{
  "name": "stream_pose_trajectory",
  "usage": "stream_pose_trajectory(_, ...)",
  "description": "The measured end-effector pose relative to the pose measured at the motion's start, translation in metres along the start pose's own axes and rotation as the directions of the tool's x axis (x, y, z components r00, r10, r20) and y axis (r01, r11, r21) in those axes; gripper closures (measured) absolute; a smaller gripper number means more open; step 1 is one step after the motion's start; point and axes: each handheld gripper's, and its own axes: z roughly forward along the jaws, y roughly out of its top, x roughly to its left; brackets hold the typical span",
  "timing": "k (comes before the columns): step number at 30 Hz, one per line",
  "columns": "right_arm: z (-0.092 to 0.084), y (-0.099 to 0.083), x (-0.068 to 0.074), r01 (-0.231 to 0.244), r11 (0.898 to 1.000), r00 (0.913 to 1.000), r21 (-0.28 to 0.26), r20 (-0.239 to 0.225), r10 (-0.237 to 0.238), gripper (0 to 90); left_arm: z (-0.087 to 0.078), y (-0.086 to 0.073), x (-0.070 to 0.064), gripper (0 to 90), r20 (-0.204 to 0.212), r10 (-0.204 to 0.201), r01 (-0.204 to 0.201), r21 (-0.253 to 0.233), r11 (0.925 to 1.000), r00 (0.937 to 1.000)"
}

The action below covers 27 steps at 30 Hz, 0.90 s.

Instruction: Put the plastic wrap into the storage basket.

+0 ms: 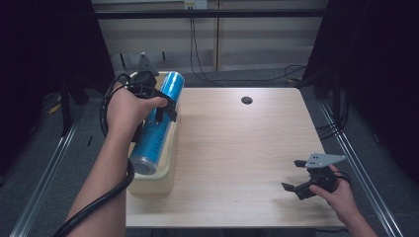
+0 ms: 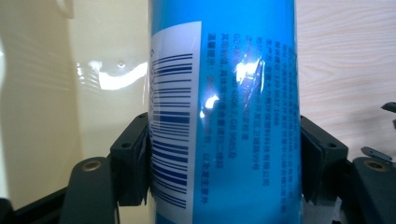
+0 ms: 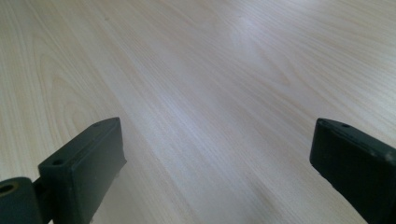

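While the right tool (image 1: 295,176) hovered low over the near right corner of the table (image 1: 237,148), its jaws stood wide apart with nothing between them. Farther off at the left edge, the left tool (image 1: 165,106) was clamped across the middle of a blue can (image 1: 157,126), pads pressing both sides. That can slanted above a cream tray (image 1: 165,174), its near end low.

— What sort of place is this?
— A lab or test room: bare pale wooden table (image 1: 237,148), loose black cables (image 1: 197,59) at top centre, metal floor rails (image 1: 44,168) lower left — dark curtains (image 1: 370,44) at right.
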Motion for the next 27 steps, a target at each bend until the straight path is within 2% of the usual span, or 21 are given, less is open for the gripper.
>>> stream_pose_trajectory(5,0.000,0.000,0.000,0.003,1.000,1.0000,0.000,-0.001,-0.003,3.0,-0.002,-0.003,0.007,32.2,-0.003,-0.023,0.023,-0.008,0.9997,0.9997)
stream_pose_trajectory(13,0.000,0.000,0.000,0.005,1.000,1.0000,0.001,0.001,-0.005,3.0,0.002,-0.006,0.018,32.2,-0.018,-0.066,0.066,0.006,0.9978,0.9977)
stream_pose_trajectory(15,0.000,0.000,0.000,0.009,1.000,1.0000,-0.002,0.000,-0.009,3.0,0.003,-0.007,0.021,32.1,-0.029,-0.060,0.060,0.009,0.9981,0.9978)
stream_pose_trajectory(19,0.000,0.000,0.000,0.004,1.000,1.0000,0.001,0.002,-0.004,3.0,0.008,-0.009,0.026,32.1,-0.030,-0.091,0.091,0.015,0.9957,0.9954)
stream_pose_trajectory(23,0.001,0.000,0.000,0.005,1.000,1.0000,0.001,-0.002,-0.005,3.0,0.012,-0.009,0.028,32.1,-0.041,-0.093,0.094,0.022,0.9954,0.9948)
stream_pose_trajectory(27,0.001,0.000,0.000,0.007,1.000,1.0000,0.001,-0.003,-0.007,3.0,0.017,-0.010,0.031,32.1,-0.033,-0.103,0.104,0.038,0.9938,0.9941)
